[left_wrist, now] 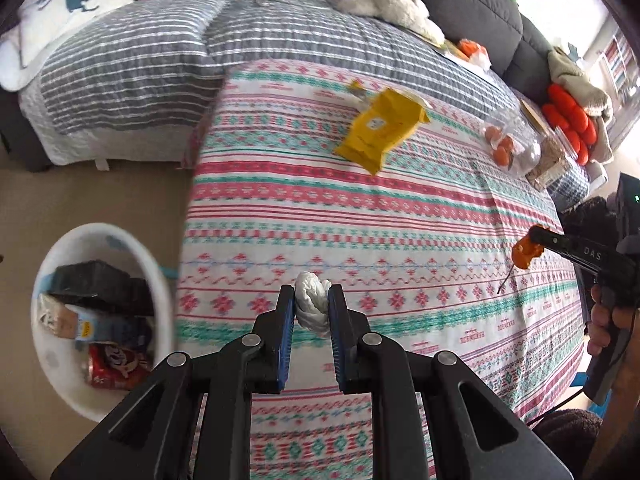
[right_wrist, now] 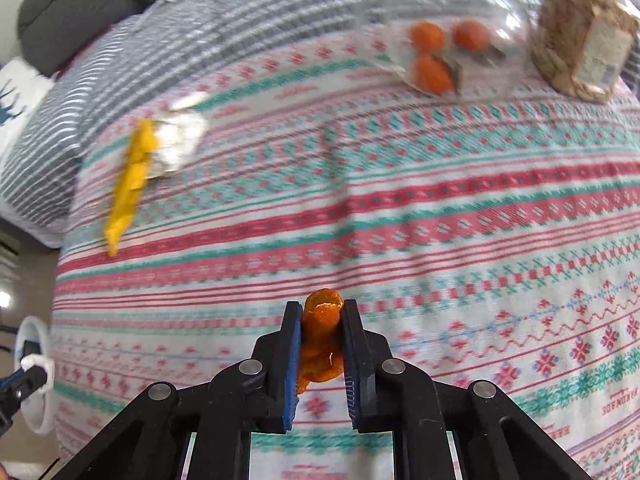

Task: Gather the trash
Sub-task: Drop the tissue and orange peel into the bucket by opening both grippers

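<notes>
The left gripper (left_wrist: 312,300) pinches a crumpled white tissue wad (left_wrist: 313,307) between its blue ribbed pads (left_wrist: 286,338), jaws closed to the wad's width; the soft, folded lump pokes out past the fingertips. The right gripper (right_wrist: 322,316) clamps a curled, waxy orange peel (right_wrist: 321,338) the same way, a ragged flap hanging below the pads.

Both hover over a woven blanket (left_wrist: 360,216) banded in red, teal and white. Ahead of the left fingers lies a creased yellow paper bag (left_wrist: 380,128); further right, a clear plastic bag (left_wrist: 514,142) holds round orange fruits.

Down to the left of the left fingers, on the floor, a round white bin (left_wrist: 52,364) contains a dark box, a red wrapper and a carton. Ahead-right of the right fingers stands a clear packet of beige grains (right_wrist: 576,40).
</notes>
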Demonstrator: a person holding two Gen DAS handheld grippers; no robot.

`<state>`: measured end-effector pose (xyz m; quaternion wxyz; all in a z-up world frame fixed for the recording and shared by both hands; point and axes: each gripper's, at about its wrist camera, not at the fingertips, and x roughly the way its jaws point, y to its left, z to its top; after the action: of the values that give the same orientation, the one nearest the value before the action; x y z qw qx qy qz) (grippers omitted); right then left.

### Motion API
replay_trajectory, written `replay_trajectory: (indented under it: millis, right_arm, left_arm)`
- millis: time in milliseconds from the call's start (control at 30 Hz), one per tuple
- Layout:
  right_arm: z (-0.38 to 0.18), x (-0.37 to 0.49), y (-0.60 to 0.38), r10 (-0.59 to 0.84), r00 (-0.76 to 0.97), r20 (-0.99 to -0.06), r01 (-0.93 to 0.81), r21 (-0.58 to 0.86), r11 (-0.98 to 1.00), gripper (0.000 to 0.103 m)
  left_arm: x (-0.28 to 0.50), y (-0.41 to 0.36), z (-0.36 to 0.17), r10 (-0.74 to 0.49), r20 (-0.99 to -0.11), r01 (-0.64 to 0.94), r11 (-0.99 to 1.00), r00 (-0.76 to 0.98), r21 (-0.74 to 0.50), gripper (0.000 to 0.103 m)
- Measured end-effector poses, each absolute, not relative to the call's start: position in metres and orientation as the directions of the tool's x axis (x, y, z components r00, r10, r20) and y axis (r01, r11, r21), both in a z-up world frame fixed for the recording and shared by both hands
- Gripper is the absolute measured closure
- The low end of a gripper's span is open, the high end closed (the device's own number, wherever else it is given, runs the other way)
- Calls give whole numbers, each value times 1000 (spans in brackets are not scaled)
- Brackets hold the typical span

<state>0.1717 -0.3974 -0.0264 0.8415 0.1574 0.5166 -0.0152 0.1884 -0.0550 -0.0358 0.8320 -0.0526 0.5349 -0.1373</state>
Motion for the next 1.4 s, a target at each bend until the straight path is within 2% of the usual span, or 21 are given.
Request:
replay_trajectory:
  millis: [567,667,800,833,1100,1400]
  right_arm:
    - [-10,176,-283,239,485,-841,-20,263,965,86]
    - [-11,177,-265,246,480,-842,-52,253,966,86]
    - [-15,177,-247,251,472,-845,-80,243,967,86]
    - [-15,177,-242,252,471,-846,-87,240,967,86]
    - [-18,176,-198,268,460,-846,-156,220,963,86]
    - [-23,178,-113,383,402,-832,-262,296,919,86]
  left_arm:
    - [168,82,-42,-169,-892,-66,974,420,-216,84]
    - [166,96,-44,-152,-897,-102,972,416,-212,77]
    - [164,110,-46,-129,-904,-145,968,408,-203,37]
    - [163,114,-46,-125,-904,-151,968,408,-202,32]
    - [149,137,-47,-63,-914,-172,975,402,-143,27]
    - [130,166,-58,54,-917,-170,985,395,-15,20]
